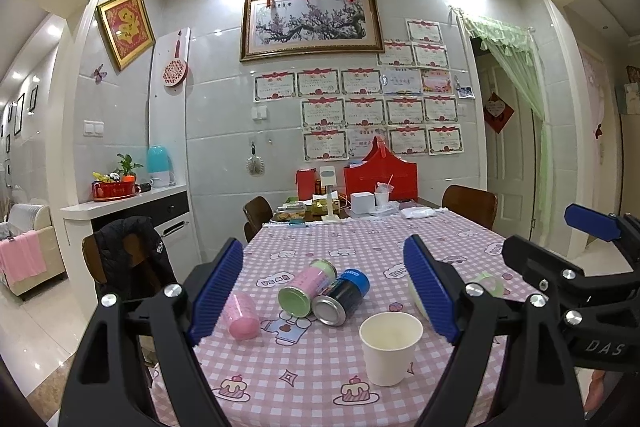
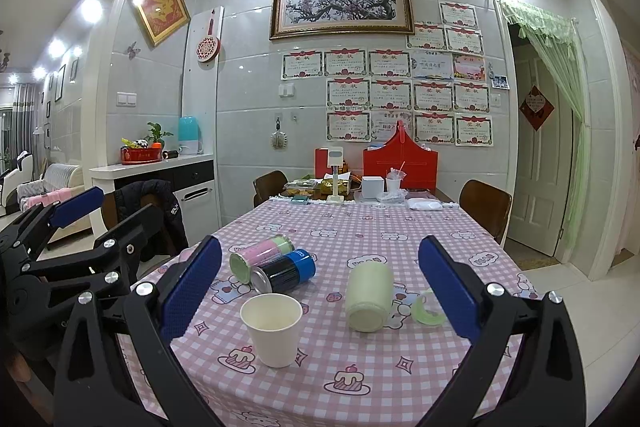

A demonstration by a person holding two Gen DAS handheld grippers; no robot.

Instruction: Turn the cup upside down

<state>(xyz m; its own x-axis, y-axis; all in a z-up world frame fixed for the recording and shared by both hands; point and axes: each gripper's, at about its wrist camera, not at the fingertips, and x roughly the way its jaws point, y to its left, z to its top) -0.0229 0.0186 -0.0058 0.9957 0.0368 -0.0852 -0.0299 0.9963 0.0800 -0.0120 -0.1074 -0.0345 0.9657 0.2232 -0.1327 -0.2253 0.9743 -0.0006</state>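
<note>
A white paper cup (image 1: pixel 390 347) stands upright, mouth up, on the pink checked tablecloth (image 1: pixel 320 395); it also shows in the right wrist view (image 2: pixel 273 329). My left gripper (image 1: pixel 324 291) is open and empty, held above the table's near edge, with the cup low between its fingers towards the right one. My right gripper (image 2: pixel 320 291) is open and empty, the cup just inside its left finger. Each gripper appears at the edge of the other's view: the right gripper (image 1: pixel 560 247) and the left gripper (image 2: pixel 88 223).
A pink-and-green can (image 1: pixel 306 287) and a dark blue can (image 1: pixel 340 297) lie on their sides behind the cup. A pink cup (image 1: pixel 242 317) lies at left. A pale cylinder (image 2: pixel 368 301) and a green tape roll (image 2: pixel 428 309) lie at right. Clutter and chairs stand at the far end.
</note>
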